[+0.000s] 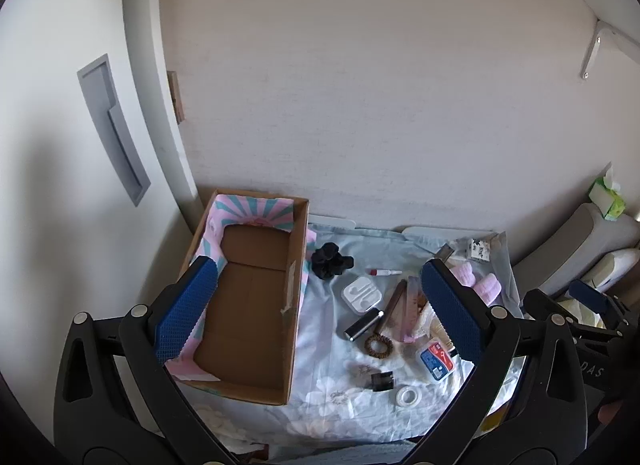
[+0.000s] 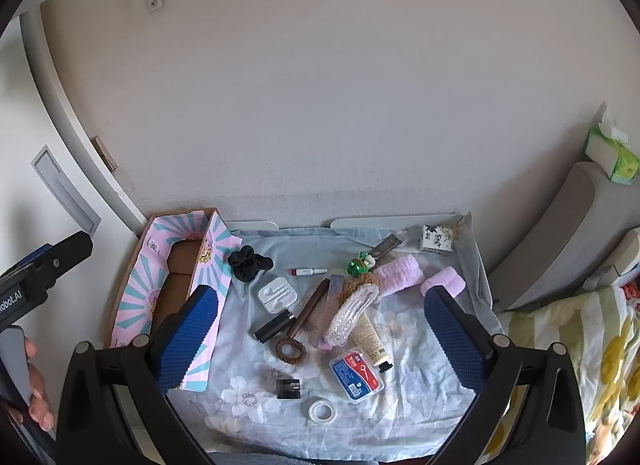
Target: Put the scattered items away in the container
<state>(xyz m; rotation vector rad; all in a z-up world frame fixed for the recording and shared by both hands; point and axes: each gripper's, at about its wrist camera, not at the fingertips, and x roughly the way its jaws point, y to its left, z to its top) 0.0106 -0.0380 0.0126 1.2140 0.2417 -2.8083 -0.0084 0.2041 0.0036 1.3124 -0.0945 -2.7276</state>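
Both tongs, left (image 1: 316, 313) and right (image 2: 320, 329), hung wide open and empty. The cardboard box (image 1: 294, 305) was empty; starting with the black scrunchie (image 2: 249, 262) beside it seemed easiest.

Soft, even daylight, perhaps from the right; sharp centres; strong fisheye bending and dark vignetted corners.

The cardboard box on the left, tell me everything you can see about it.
The cardboard box is a long, open-topped brown carton with nothing visible inside it. Pink paper with teal sunburst stripes lines its inner walls and folds over the rim. A strip of torn tape clings to its right wall. It sits at the left end of the floral cloth, its far end against the wall, with a black scrunchie just beside it.
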